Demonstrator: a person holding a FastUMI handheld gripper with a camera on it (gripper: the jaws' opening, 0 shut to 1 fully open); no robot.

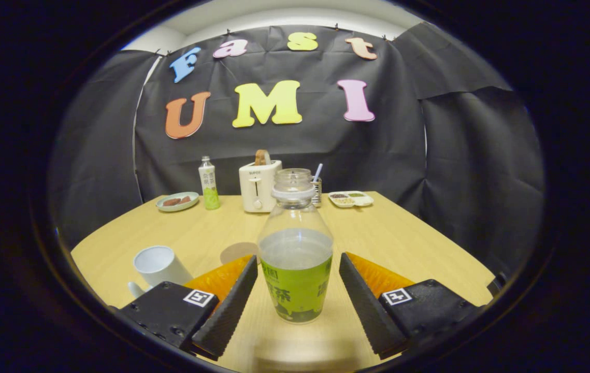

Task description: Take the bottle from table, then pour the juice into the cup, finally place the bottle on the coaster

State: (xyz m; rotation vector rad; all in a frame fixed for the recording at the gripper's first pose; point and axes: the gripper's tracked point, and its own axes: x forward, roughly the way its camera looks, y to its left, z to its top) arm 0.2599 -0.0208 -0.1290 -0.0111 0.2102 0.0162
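While the bottle (295, 248) stands upright on the counter (403, 238) at lower centre, the gripper (297, 303) frames it, jaws released, neither touching, seemingly ready to grasp. Cup (160, 265) waits lower left, beside the coaster (236, 252).

I hold my gripper (295, 290) low and level over the near edge of the table (403, 238), pointing toward its far edge. Its two fingers (230, 305) are spread wide apart, angled outward, with a gap on each side of the bottle (296, 248) standing between them; neither finger touches it.
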